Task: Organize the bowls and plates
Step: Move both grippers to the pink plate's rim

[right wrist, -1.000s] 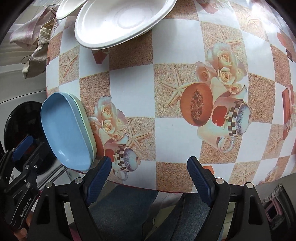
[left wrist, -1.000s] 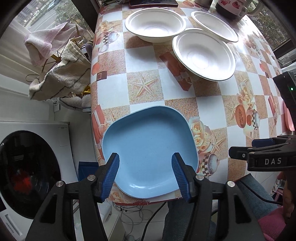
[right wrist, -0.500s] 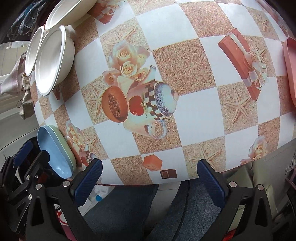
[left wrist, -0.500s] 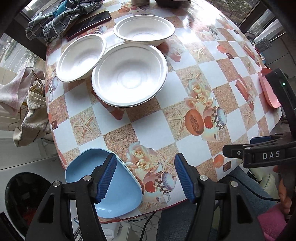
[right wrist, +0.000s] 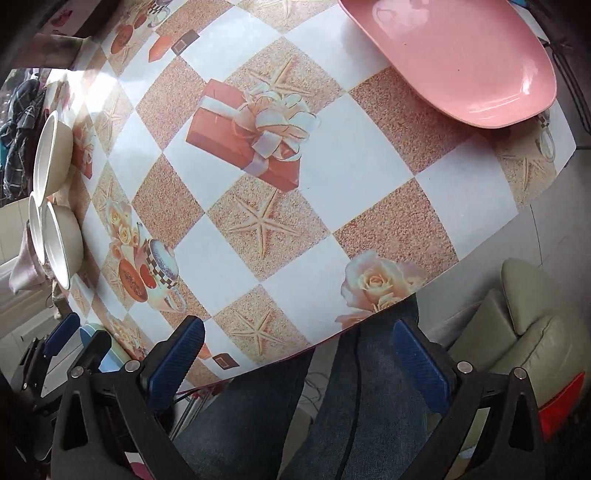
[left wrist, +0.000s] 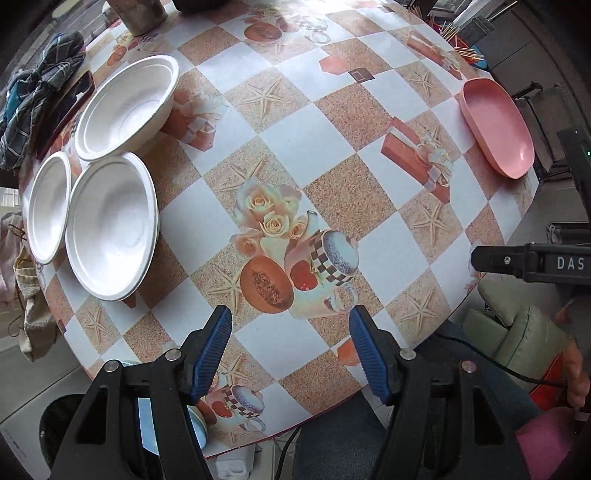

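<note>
Three white bowls (left wrist: 110, 229) (left wrist: 125, 107) (left wrist: 50, 210) sit close together at the table's left side, seen edge-on in the right wrist view (right wrist: 62, 243). A pink plate (left wrist: 498, 125) lies near the right edge, large at the top right for the right wrist (right wrist: 461, 62). Only a sliver of the blue plate (left wrist: 147, 417) shows behind my left gripper's arm, at the near-left table edge (right wrist: 92, 338). My left gripper (left wrist: 290, 321) is open over the printed cloth with nothing between its fingers. My right gripper (right wrist: 299, 328) stands wide open and bare at the near edge, short of the pink plate.
The round table (left wrist: 332, 184) has a checked cloth printed with starfish and roses. A metal cup (left wrist: 136, 14), a dark phone (left wrist: 70, 107) and bundled cloths (left wrist: 33, 92) lie at the far left. A green armchair (right wrist: 517, 325) stands right of the person's legs (right wrist: 258, 413).
Both grippers have swept right across the table, away from the blue plate and toward the pink plate, while rolling. The right jaws have widened, the left ones slightly.
</note>
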